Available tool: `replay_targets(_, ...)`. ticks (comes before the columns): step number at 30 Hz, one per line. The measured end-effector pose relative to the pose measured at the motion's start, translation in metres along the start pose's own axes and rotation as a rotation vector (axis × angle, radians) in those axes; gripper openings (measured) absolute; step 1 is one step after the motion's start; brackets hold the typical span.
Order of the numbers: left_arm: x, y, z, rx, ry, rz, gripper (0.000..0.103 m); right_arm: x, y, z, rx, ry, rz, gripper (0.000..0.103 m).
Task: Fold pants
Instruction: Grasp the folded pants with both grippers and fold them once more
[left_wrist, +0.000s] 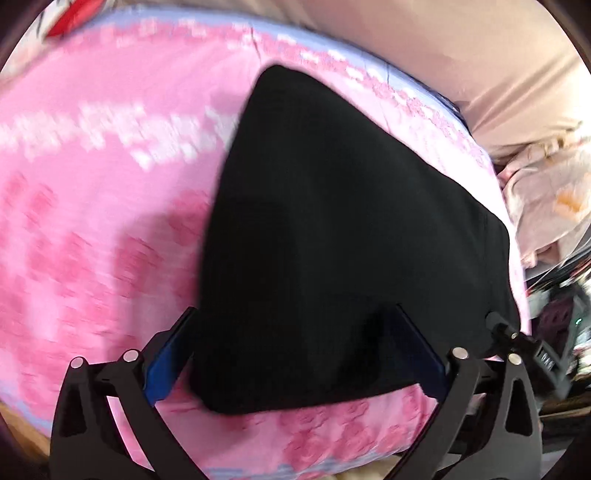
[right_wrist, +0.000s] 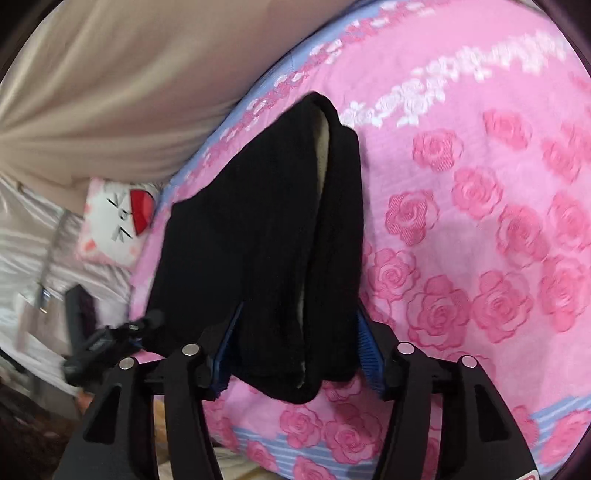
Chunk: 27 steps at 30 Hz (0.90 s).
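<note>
The black pants (left_wrist: 332, 229) lie folded into a thick bundle on the pink rose-patterned blanket (left_wrist: 92, 184), toward the blanket's blue-striped edge. From the right side the bundle shows stacked layers, with a pale lining (right_wrist: 325, 133) peeking out between the folds at the far end and again at the near corner.

The left claw (left_wrist: 295, 354) stands with its jaws wide apart, straddling the near end of the pants; its blue pads (left_wrist: 162, 369) sit just beside the cloth on either side, and I cannot see them pressing it. That view is smeared with motion blur.

The right claw (right_wrist: 295, 347) also sits over the near end of the pants, its ribbed blue pads (right_wrist: 369, 354) flanking the folded layers. The jaws stand partly apart; the left pad lies close against the cloth, but whether either pad truly pinches it I cannot tell.

Beyond the pants, past the blanket's far edge, hangs a beige curtain (right_wrist: 110, 92). To the left of the pants in the right-hand view lies a white cushion (right_wrist: 114, 218) with a cartoon face and a red mouth, resting on pale satin bedding (right_wrist: 26, 240).
</note>
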<state>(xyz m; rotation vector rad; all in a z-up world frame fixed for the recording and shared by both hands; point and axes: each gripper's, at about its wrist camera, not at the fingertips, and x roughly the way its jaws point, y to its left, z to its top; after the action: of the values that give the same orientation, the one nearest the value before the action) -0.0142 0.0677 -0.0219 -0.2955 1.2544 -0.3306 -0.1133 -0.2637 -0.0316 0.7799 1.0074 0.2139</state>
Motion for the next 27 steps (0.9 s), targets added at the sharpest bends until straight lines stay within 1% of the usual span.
replay_targets(1,-0.001,-0.002,0.000,0.013,-0.035,0.002,0.095,0.004,0.003,0.000,-0.022,-0.011,0.003,0.054)
replay_targets(2,0.001,-0.006,0.002,0.042,-0.056,-0.015,0.088,0.008,0.006,0.000,-0.045,-0.015,0.004,0.050)
replay_targets(3,0.004,-0.008,0.004,0.051,-0.063,0.002,0.076,0.010,0.008,0.000,-0.053,-0.017,0.011,0.041)
replay_targets(4,0.002,-0.008,0.005,0.047,-0.072,-0.017,0.053,0.006,0.015,0.002,-0.060,-0.034,0.019,0.035)
replay_targets(5,-0.004,-0.010,0.008,0.041,-0.080,-0.056,0.043,0.002,0.022,0.004,-0.075,-0.046,0.020,0.033)
replay_targets(6,-0.013,-0.013,0.011,0.052,-0.107,-0.060,0.030,-0.007,0.035,0.007,-0.103,-0.078,0.032,0.032)
replay_targets(7,-0.025,-0.018,0.013,0.076,-0.138,-0.068,0.028,-0.015,0.047,0.011,-0.124,-0.097,0.050,0.032)
replay_targets(8,-0.041,-0.025,0.018,0.101,-0.178,-0.089,0.027,-0.024,0.066,0.018,-0.172,-0.120,0.062,0.032)
replay_targets(10,-0.063,-0.037,0.028,0.148,-0.233,-0.106,0.026,-0.037,0.096,0.032,-0.261,-0.166,0.066,0.032)
replay_targets(13,-0.104,-0.054,0.051,0.214,-0.357,-0.121,0.026,-0.056,0.138,0.064,-0.379,-0.244,0.083,0.032)
replay_targets(15,-0.118,-0.064,0.070,0.233,-0.410,-0.130,0.026,-0.061,0.153,0.085,-0.424,-0.282,0.093,0.032)
replay_targets(16,-0.124,-0.069,0.079,0.241,-0.438,-0.133,0.026,-0.061,0.160,0.102,-0.439,-0.310,0.100,0.032)
replay_targets(17,-0.127,-0.078,0.095,0.261,-0.484,-0.122,0.026,-0.059,0.162,0.115,-0.449,-0.329,0.108,0.032)
replay_targets(18,-0.131,-0.077,0.107,0.269,-0.519,-0.113,0.026,-0.054,0.161,0.130,-0.454,-0.345,0.113,0.032)
replay_targets(20,-0.125,-0.084,0.136,0.282,-0.575,-0.096,0.027,-0.035,0.152,0.165,-0.435,-0.361,0.139,0.033)
replay_targets(22,-0.111,-0.084,0.162,0.291,-0.594,-0.079,0.027,-0.006,0.136,0.198,-0.405,-0.363,0.162,0.033)
replay_targets(23,-0.096,-0.083,0.179,0.291,-0.597,-0.072,0.027,0.010,0.128,0.214,-0.395,-0.357,0.167,0.034)
replay_targets(24,-0.081,-0.081,0.192,0.299,-0.591,-0.059,0.028,0.030,0.117,0.227,-0.381,-0.351,0.165,0.036)
replay_targets(25,-0.053,-0.077,0.210,0.306,-0.575,-0.044,0.029,0.060,0.094,0.244,-0.333,-0.326,0.156,0.039)
replay_targets(26,-0.034,-0.072,0.220,0.310,-0.554,-0.032,0.031,0.080,0.078,0.252,-0.295,-0.294,0.138,0.040)
replay_targets(27,-0.002,-0.063,0.232,0.309,-0.508,-0.001,0.035,0.106,0.060,0.260,-0.240,-0.237,0.102,0.042)
